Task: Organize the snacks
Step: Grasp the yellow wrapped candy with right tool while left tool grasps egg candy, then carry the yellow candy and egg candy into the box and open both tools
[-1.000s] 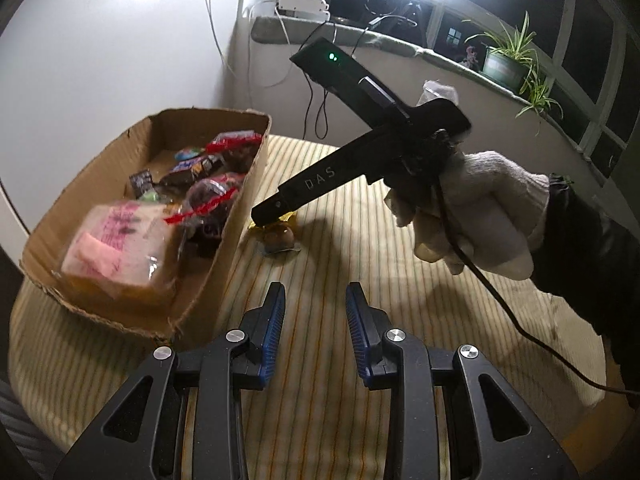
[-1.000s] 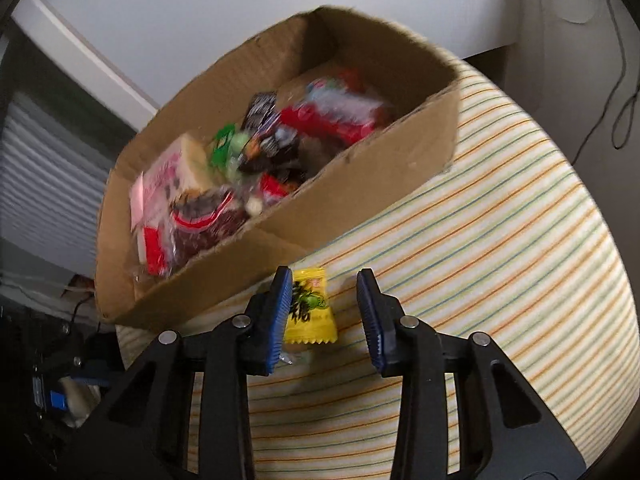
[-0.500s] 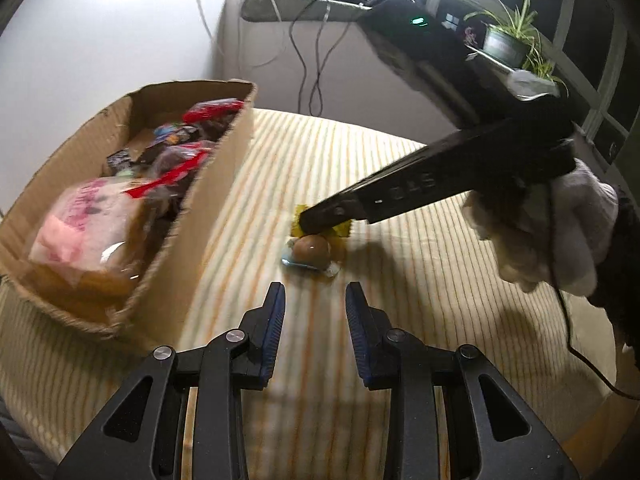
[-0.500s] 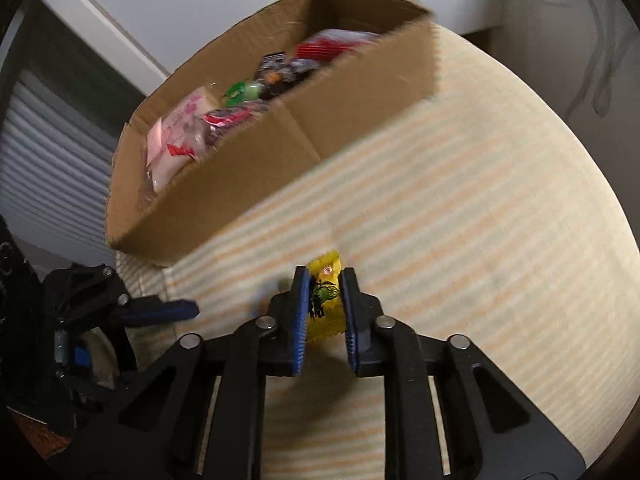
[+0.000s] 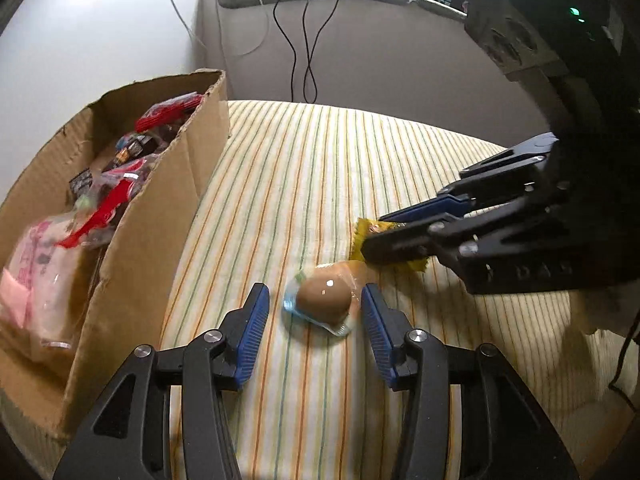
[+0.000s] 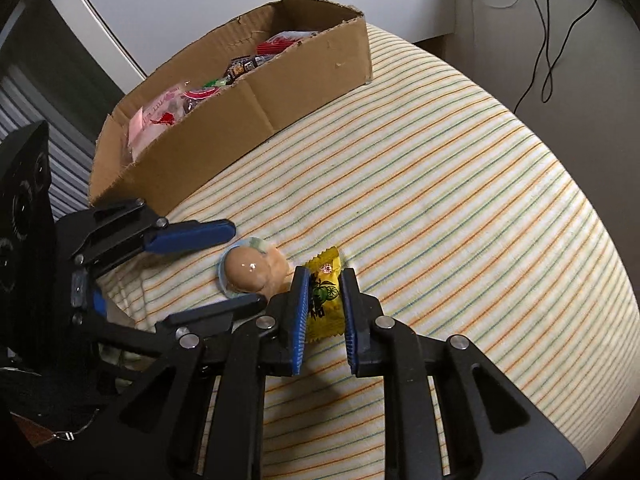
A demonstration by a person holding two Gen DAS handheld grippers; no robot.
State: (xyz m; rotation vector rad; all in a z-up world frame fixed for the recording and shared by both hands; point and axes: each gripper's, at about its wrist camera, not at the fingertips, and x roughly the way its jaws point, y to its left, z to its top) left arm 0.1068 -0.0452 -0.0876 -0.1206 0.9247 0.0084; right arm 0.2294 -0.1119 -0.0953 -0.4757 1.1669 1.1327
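Note:
A brown egg-shaped snack in clear wrap point(image 5: 324, 300) lies on the striped cloth point(image 5: 320, 168). My left gripper point(image 5: 313, 292) straddles it with its jaws opening, and the pads stand clear of the wrap on both sides. Just right of it, my right gripper point(image 6: 324, 276) is shut on a yellow candy packet point(image 6: 324, 300), its jaws easing open slightly while the pads still touch the packet. The packet sits low, at the cloth. A cardboard box point(image 6: 304, 80) holding several wrapped snacks stands to the left point(image 5: 160, 216).
Black and white cables point(image 5: 304, 40) hang down the wall behind the table. The cloth's rounded edge point(image 6: 592, 264) falls away on the right. A gloved hand point(image 5: 596, 312) holds the right gripper close beside the left one.
The left gripper came down and forward to the egg snack and widened. The right gripper closed on the yellow packet and carried it away from the box, to beside the egg.

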